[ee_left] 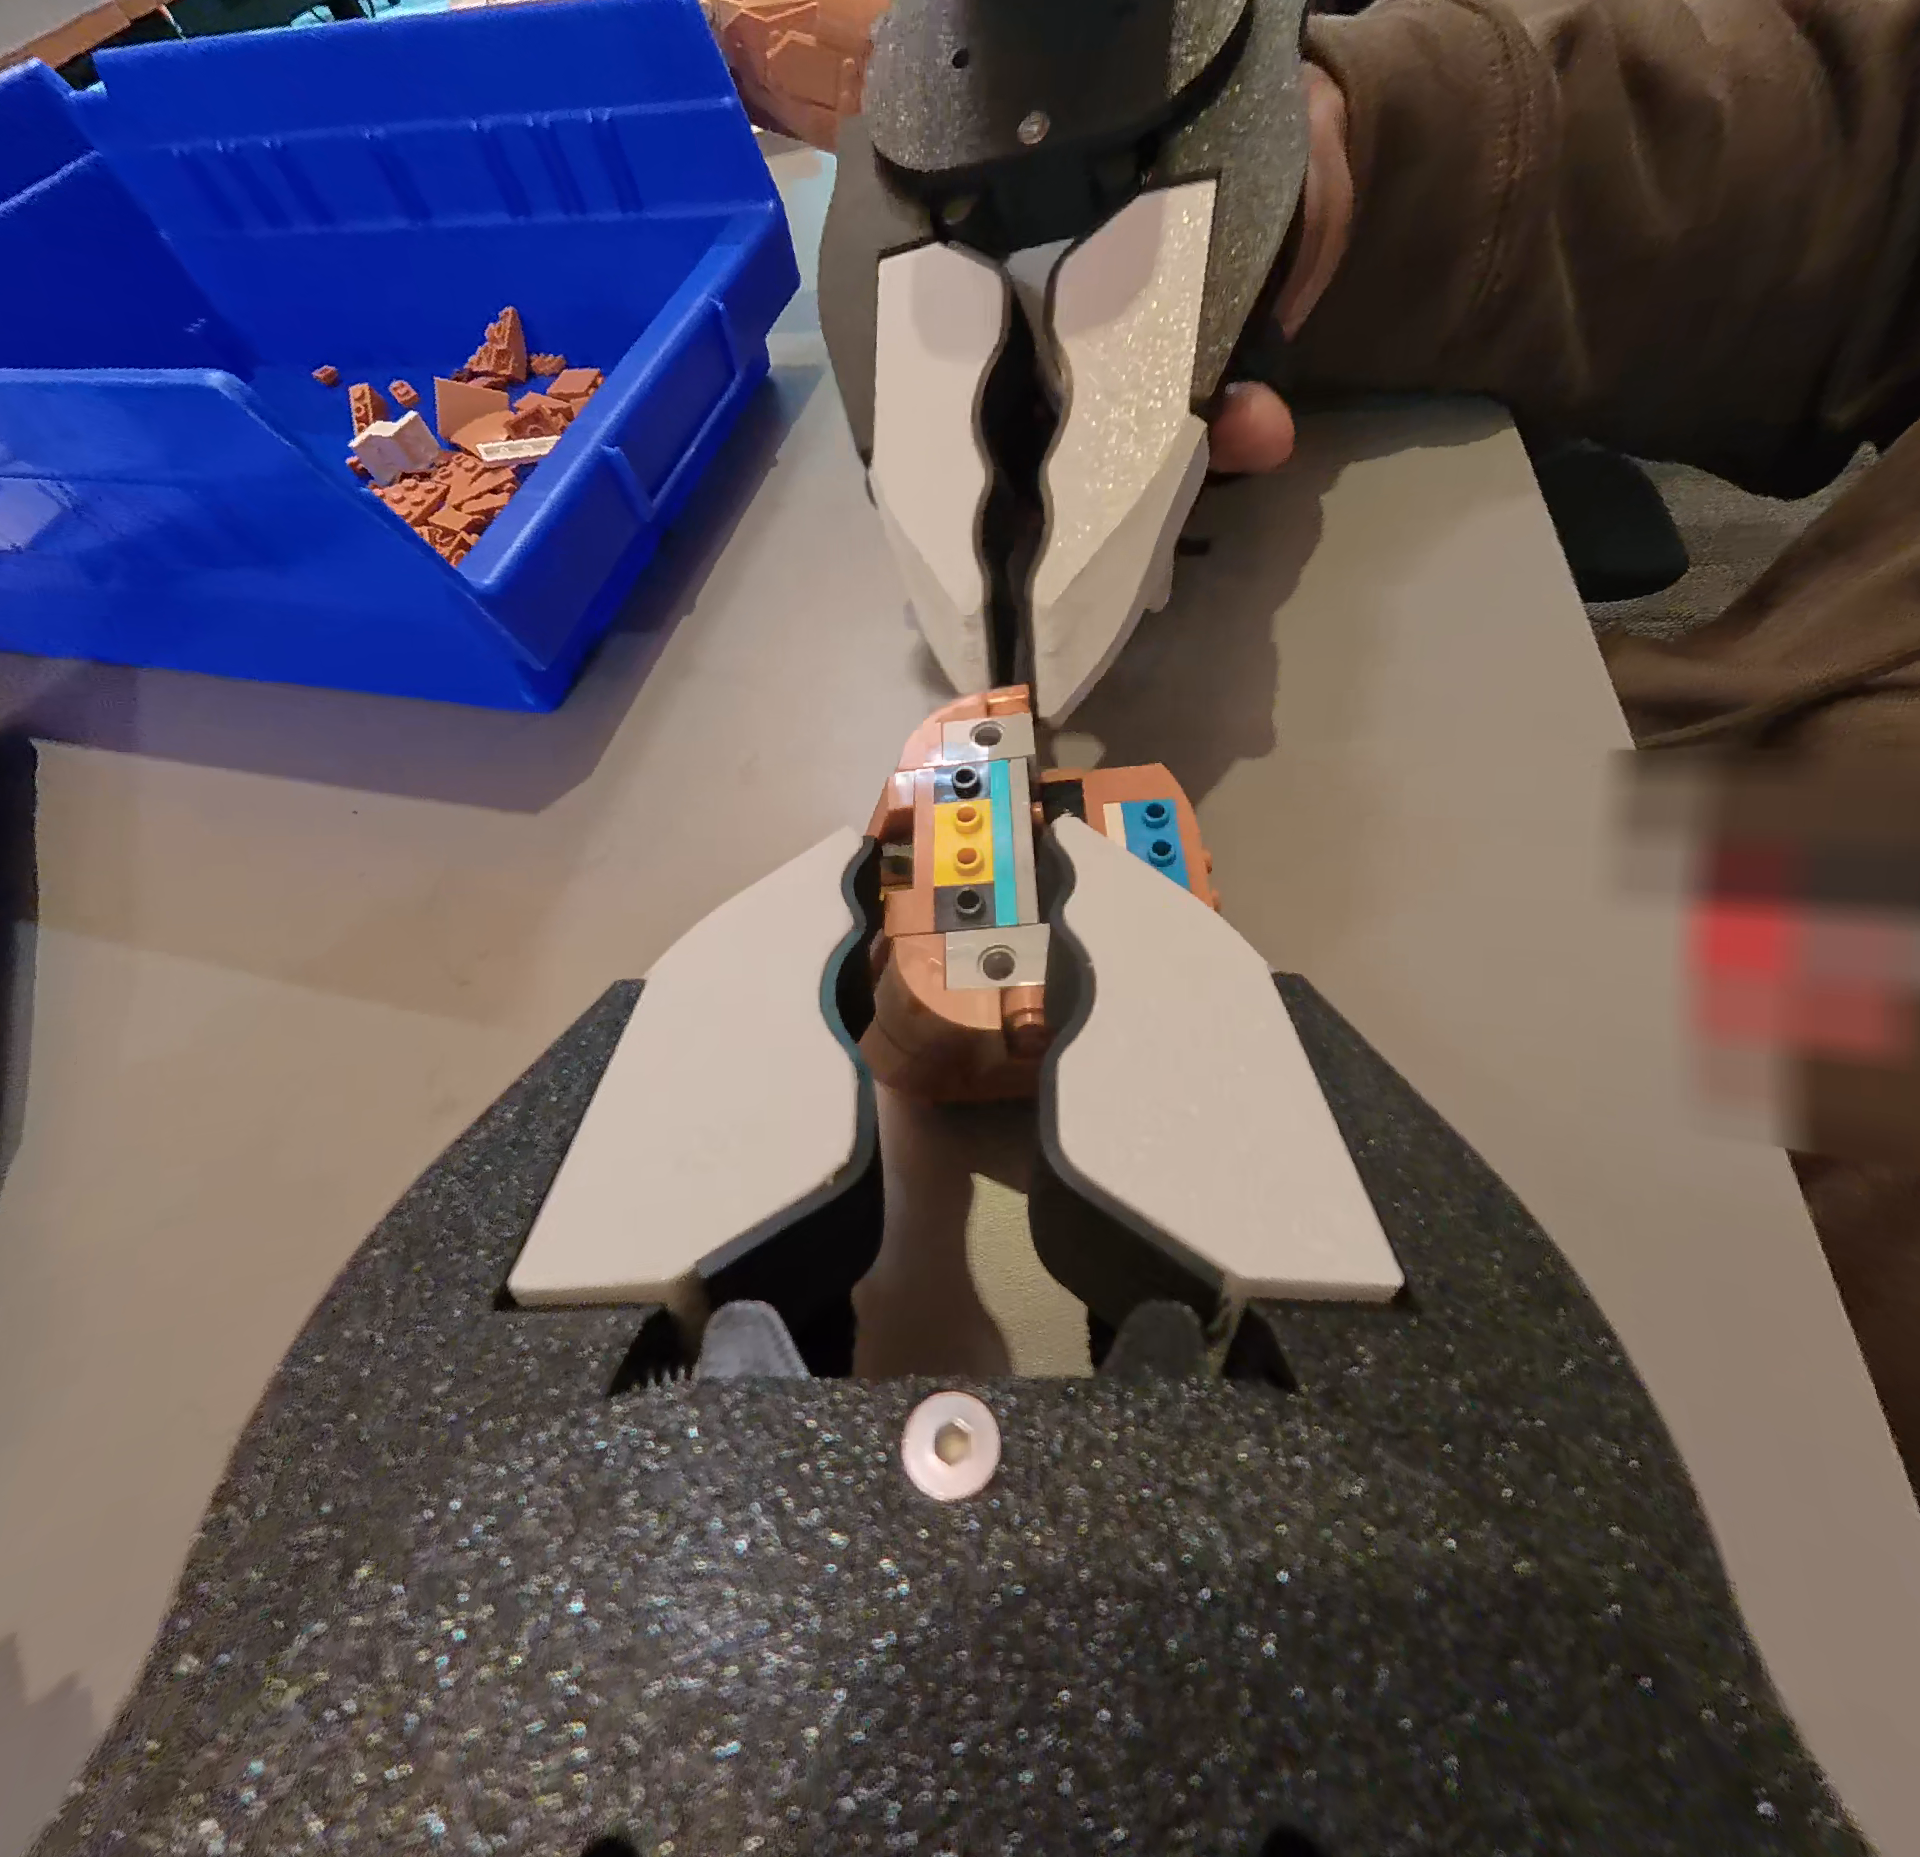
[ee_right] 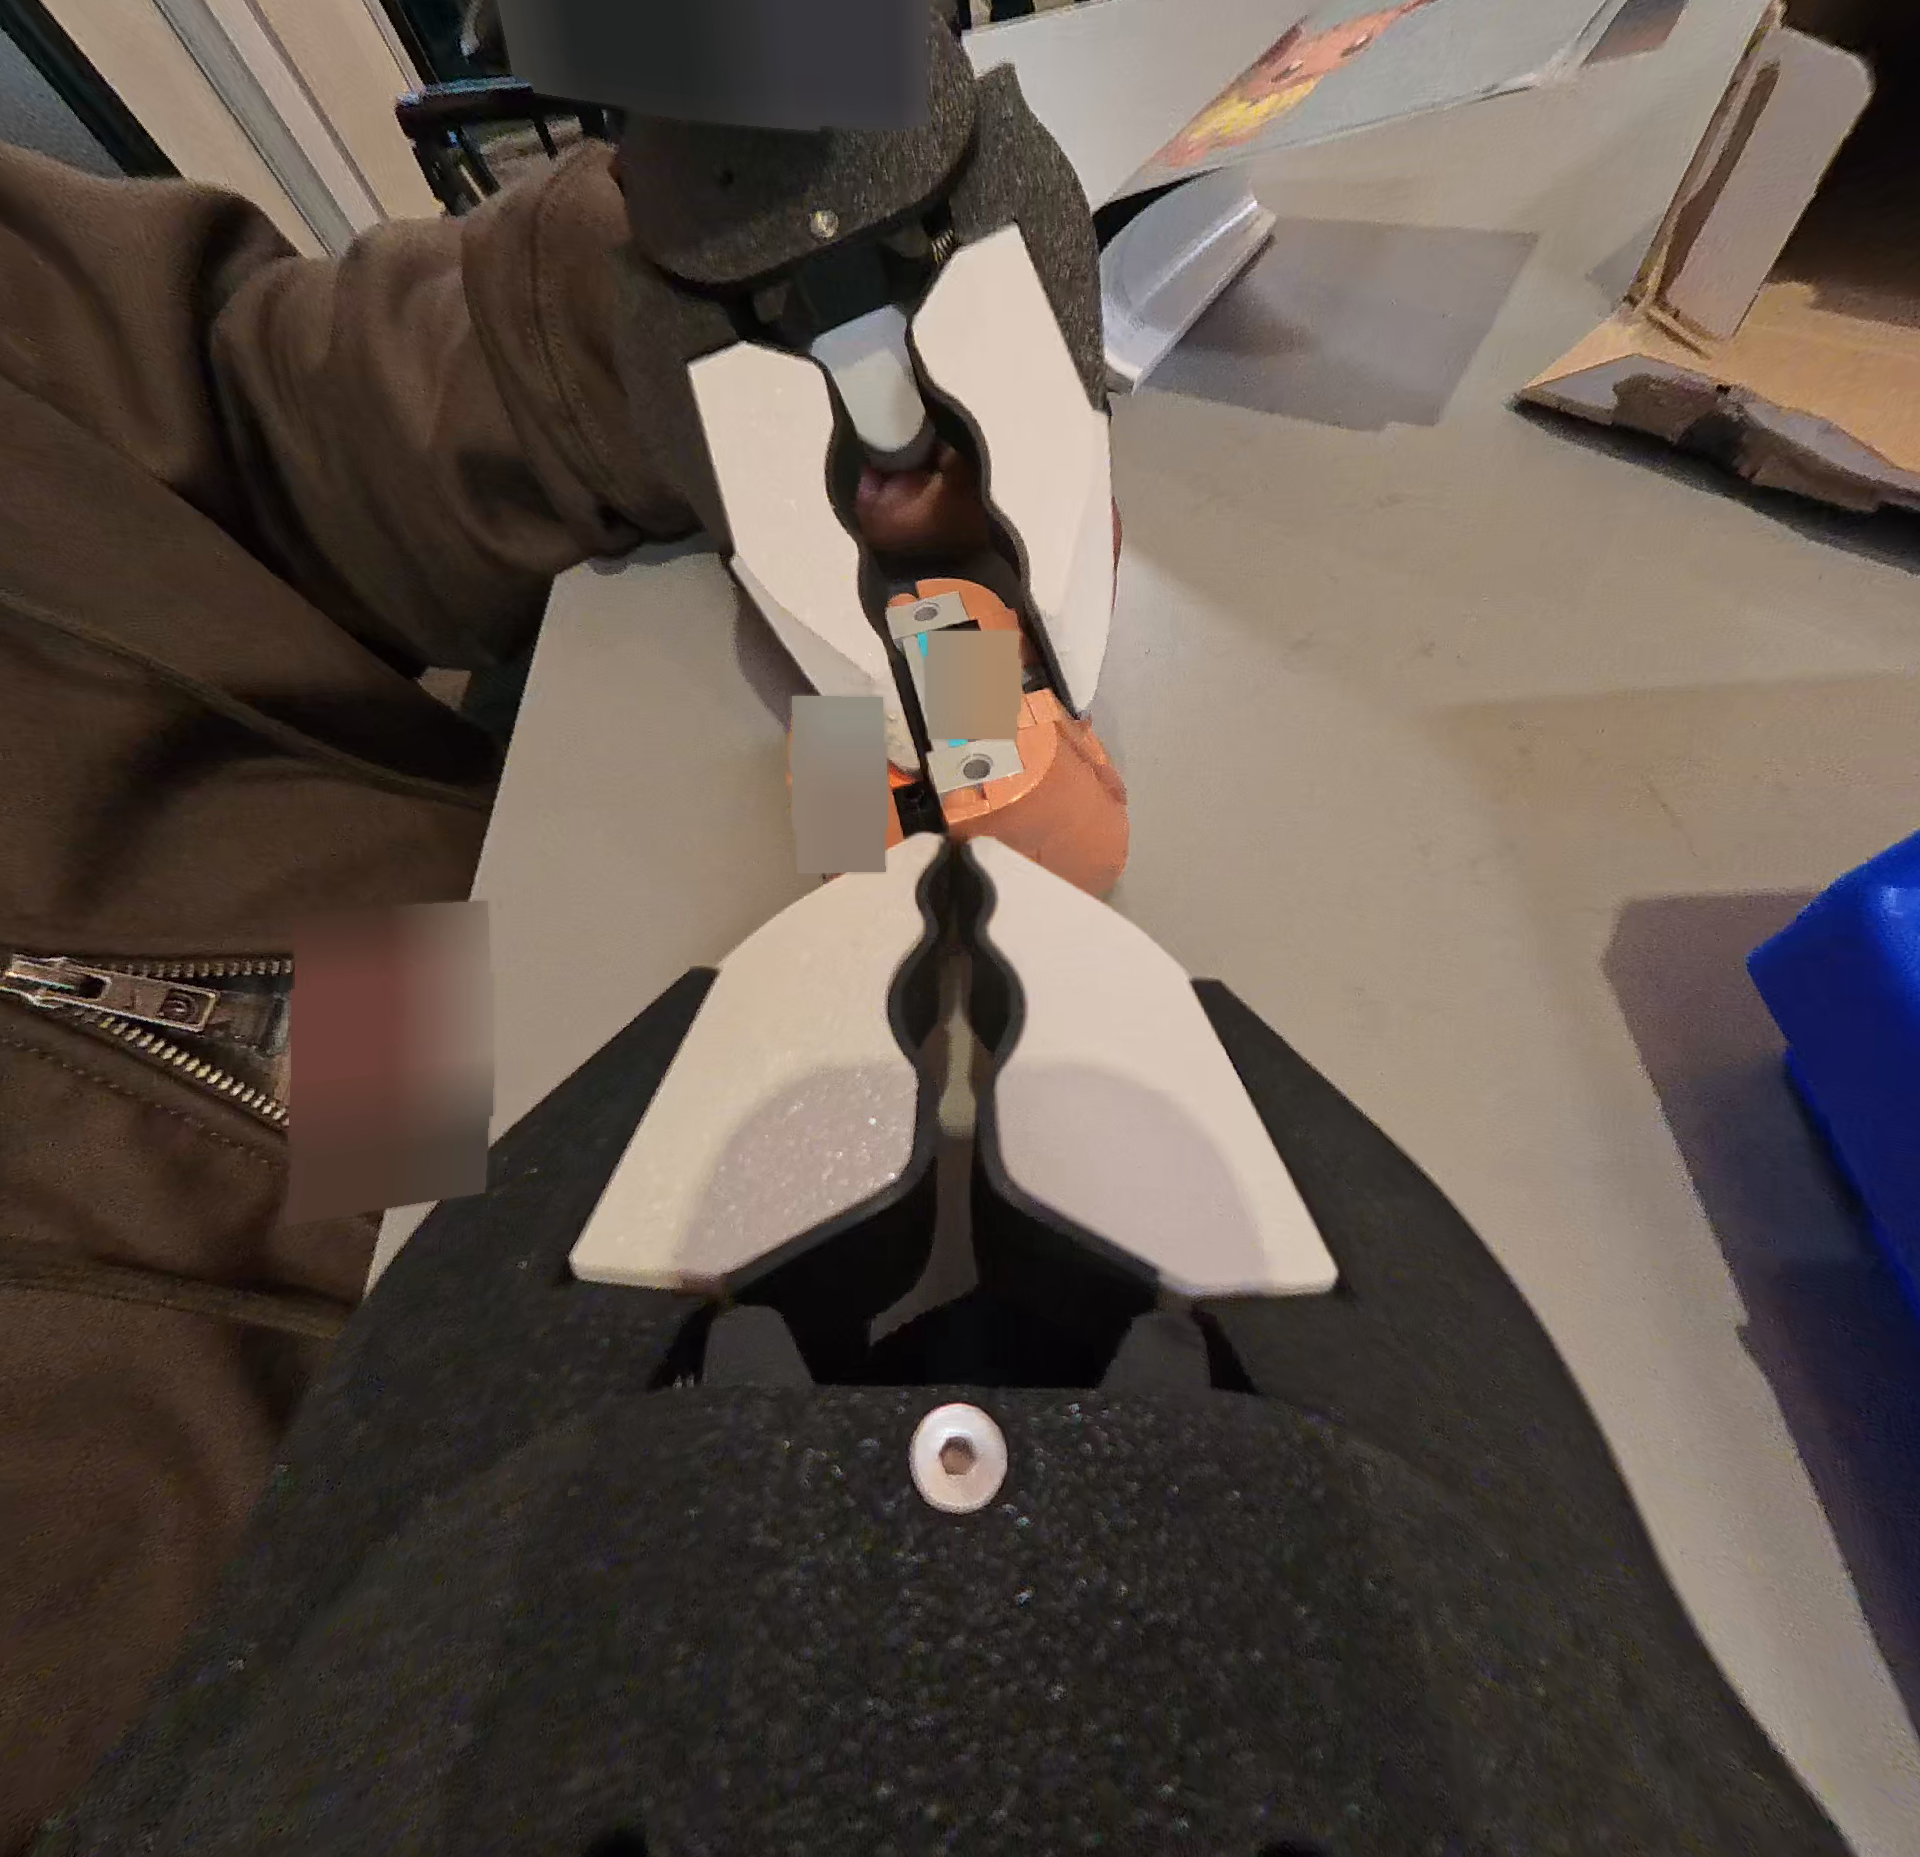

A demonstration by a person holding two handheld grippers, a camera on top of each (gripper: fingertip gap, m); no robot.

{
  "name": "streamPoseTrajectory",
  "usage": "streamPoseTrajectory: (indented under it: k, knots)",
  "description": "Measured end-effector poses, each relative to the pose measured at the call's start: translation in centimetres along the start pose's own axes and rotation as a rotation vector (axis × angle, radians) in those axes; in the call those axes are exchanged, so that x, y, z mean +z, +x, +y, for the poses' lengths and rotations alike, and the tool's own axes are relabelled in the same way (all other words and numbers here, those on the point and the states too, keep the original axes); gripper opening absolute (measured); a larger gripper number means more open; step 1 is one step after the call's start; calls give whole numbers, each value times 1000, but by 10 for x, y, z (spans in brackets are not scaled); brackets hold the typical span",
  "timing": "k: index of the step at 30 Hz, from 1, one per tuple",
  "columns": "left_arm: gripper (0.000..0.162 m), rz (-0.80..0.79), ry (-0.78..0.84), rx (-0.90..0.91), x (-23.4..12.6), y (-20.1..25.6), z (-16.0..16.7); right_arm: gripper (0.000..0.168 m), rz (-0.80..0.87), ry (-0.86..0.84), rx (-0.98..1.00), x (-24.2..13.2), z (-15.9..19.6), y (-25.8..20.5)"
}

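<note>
Fingers [ee_left: 727, 1028] on the left gripper [ee_left: 961, 872] are clamped on a little copper-brown brick build [ee_left: 961, 1018], one pad each side of it, so it's properly gripped. That build has grey plates with holes on top, plus yellow, black and teal bits, and a blue-studded chunk sticking out on its right. It sits near the tabletop's [ee_left: 416, 976] right edge, held just over the surface.

Coming in from the far side, the right gripper [ee_left: 1013, 701] has its fingers pinched nearly together, tips right at the far end of the build. From its own camera the right gripper [ee_right: 951, 851] shows only a thin slit between the pads, and I can't tell if anything is actually caught in there.

Over toward the far left corner there's a blue storage bin [ee_left: 582, 519] with a small heap of brown brick pieces [ee_left: 468, 446] and one pale piece in the bottom. Another blue bin [ee_left: 62, 249] is touching its left side; contents are hidden. A torn-open cardboard box [ee_right: 1756, 280] lies on the table in the right wrist view, with a printed booklet [ee_right: 1382, 72] beside it.
</note>
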State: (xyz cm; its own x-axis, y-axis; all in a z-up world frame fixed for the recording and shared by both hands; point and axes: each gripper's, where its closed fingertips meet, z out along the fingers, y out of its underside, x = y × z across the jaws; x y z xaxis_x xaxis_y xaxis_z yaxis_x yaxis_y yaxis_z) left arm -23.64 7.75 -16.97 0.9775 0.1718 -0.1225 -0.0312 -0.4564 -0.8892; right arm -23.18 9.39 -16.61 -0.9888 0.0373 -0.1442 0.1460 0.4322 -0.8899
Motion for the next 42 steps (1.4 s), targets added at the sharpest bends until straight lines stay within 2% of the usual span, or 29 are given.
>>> streamPoseTrajectory:
  k: [7, 9, 12, 25, 42]
  knots:
    - [29, -11, -2, 14, 0, 0, 0, 2, 6, 4, 28, -1, 1, 0]
    - [29, -11, -2, 13, 0, 0, 0, 17, 9, 11, 33, -2, 0, 0]
    - [29, -17, -2, 19, 1, 0, 0, 28, 10, 4, 37, 1, -1, 1]
    - [29, 0, 2, 40, 1, 3, 0, 24, 29, 3, -44, 8, -5, 4]
    - [29, 55, 13, 41, 0, 8, -1, 24, -45, 6, 3, 6, -4, -1]
